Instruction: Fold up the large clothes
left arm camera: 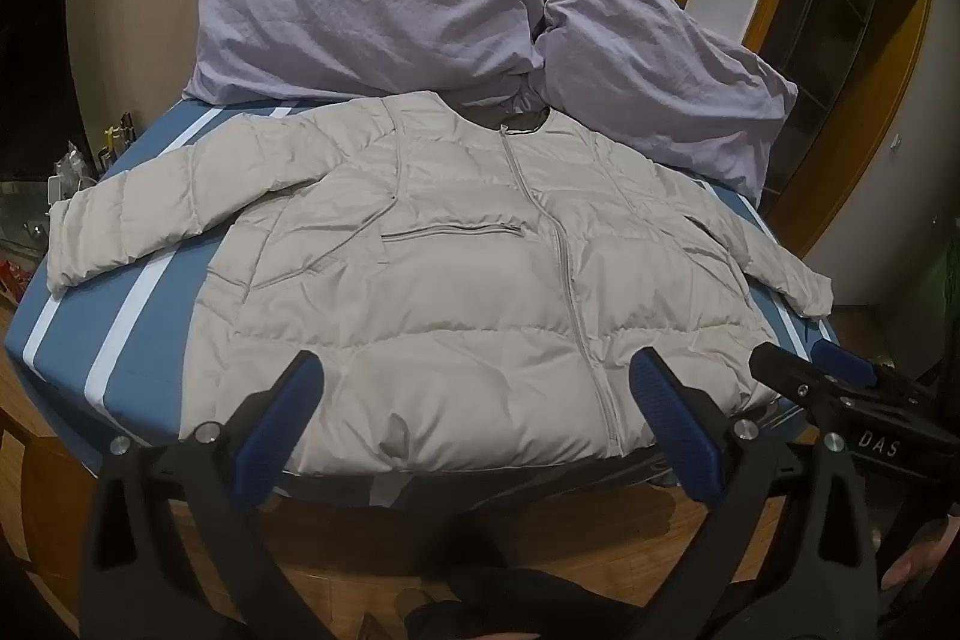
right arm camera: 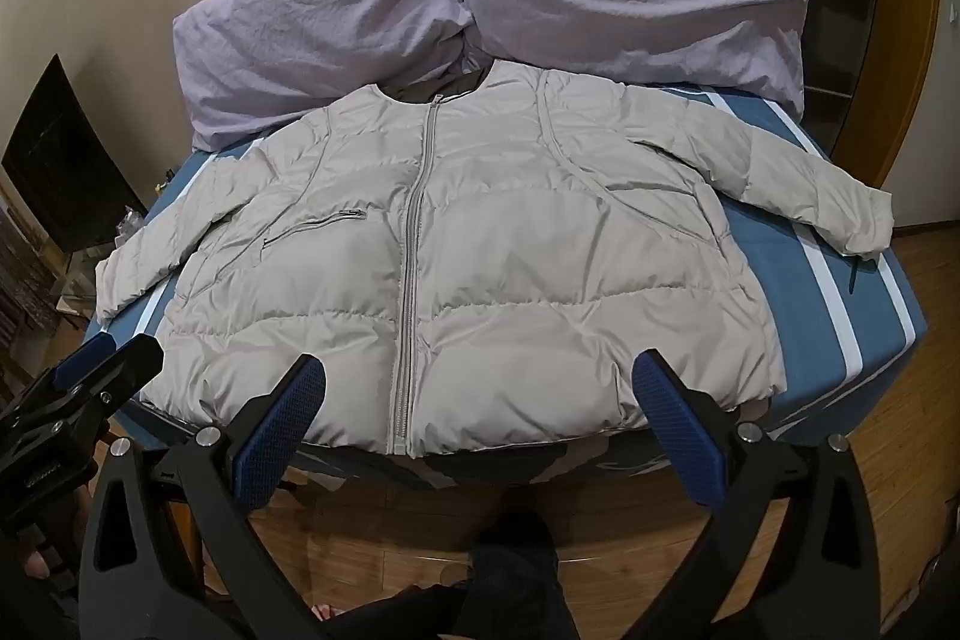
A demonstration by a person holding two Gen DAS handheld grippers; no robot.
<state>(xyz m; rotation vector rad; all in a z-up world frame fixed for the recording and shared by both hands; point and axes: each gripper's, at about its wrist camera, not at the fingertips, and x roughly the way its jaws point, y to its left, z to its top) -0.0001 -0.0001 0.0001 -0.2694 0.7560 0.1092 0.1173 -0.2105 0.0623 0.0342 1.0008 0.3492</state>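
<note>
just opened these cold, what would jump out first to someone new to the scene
A pale puffer jacket lies zipped and spread flat, front up, across the blue striped bed, sleeves out to both sides. Behind its collar, two rumpled lilac pillows lean against the wall. Nearest the camera, the left gripper and right gripper hover with fingers wide open above the hem, holding nothing.

Bed (left arm camera: pixel 66 340) with blue sheet, white stripes running near to far. Light grey quilted puffer jacket (left arm camera: pixel 456 280) lies flat on it, front up, zip closed, hem at near edge, collar far, sleeves spread left and right. Two crumpled lilac pillows (left arm camera: pixel 360 16) (left arm camera: pixel 654 64) at far end, side by side, touching; collar sits right against them.
</note>
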